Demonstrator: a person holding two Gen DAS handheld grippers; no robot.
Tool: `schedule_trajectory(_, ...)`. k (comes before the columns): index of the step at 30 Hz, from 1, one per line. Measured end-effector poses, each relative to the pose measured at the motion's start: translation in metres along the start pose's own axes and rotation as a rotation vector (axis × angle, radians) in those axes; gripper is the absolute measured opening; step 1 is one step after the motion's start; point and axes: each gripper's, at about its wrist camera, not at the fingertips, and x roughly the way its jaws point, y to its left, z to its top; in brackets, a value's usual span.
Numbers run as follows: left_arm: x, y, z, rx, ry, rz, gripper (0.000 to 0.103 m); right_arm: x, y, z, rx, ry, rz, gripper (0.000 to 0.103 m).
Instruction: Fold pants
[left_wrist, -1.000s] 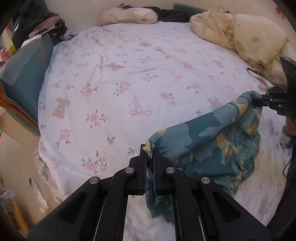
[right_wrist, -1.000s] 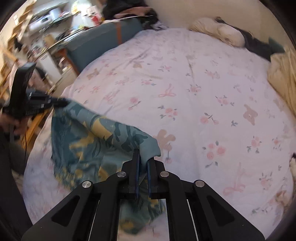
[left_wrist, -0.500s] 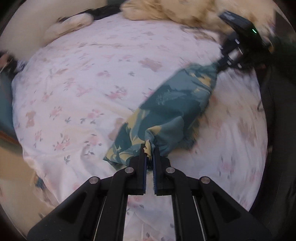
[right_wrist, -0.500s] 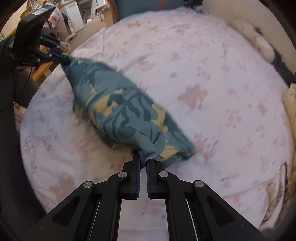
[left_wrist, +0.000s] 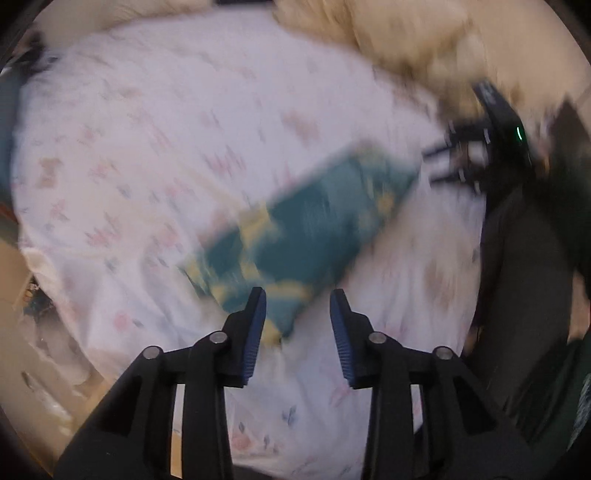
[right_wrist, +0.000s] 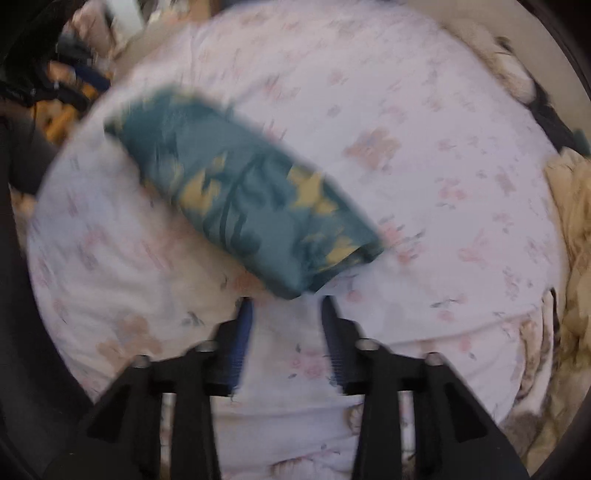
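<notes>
Pants just ahead of right gripper

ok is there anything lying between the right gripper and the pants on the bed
Nothing visible. The right gripper is open just short of the near end of the folded pants, with only bare floral sheet between its fingers.

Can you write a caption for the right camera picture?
Open right gripper above folded teal pants lying on a flowery bedsheet.

Pants print motion-blurred; bedsheet pattern smeared.
</notes>
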Motion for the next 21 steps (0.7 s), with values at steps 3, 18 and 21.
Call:
schedule_trajectory(3,-0.003,0.011,0.017,-0.22,-0.118,0.073,0.033,-0.041,0.005,0.024,0.081,-0.2,0.109,0.041)
schedule_trajectory(18,0.13,-0.043,-0.002,-0.264,0.042,0.162,0.025,0.08,0.01,0.033,0.375,0.069,0.11,0.0)
schedule_trajectory(21,0.125,-0.027,-0.013,-0.346,0.068,0.161,0.015,0.091,-0.005,0.016,0.418,0.154,0.072,0.0)
